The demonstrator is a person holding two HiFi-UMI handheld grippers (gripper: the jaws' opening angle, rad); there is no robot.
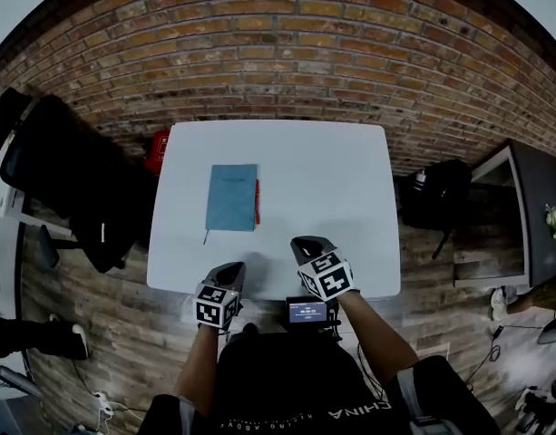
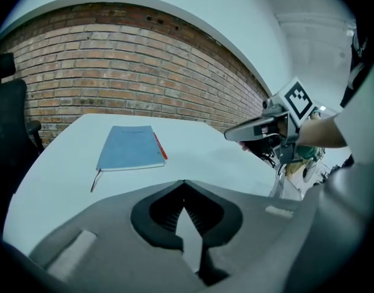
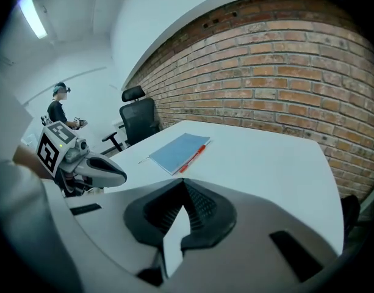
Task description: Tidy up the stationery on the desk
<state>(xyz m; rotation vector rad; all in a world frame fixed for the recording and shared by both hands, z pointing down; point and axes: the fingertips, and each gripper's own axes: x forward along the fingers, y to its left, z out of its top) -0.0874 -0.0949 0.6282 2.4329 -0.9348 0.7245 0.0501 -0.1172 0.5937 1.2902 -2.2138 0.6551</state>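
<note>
Head view: white desk (image 1: 332,179). Blue notebook (image 1: 232,198) lies flat, centre-left, w/ red pen (image 1: 257,201) along its right edge. Left gripper (image 1: 230,272) & right gripper (image 1: 307,245) are over the near edge, well apart from the notebook.
Left gripper view: jaws together, nothing btwn.
Right gripper view: jaws together, empty. Black chair (image 3: 138,118) beyond the desk.

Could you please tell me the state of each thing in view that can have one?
blue notebook: closed, flat on the desk.
red pen: lying flat along the notebook's right edge.
left gripper: shut, holding nothing.
right gripper: shut, holding nothing.
</note>
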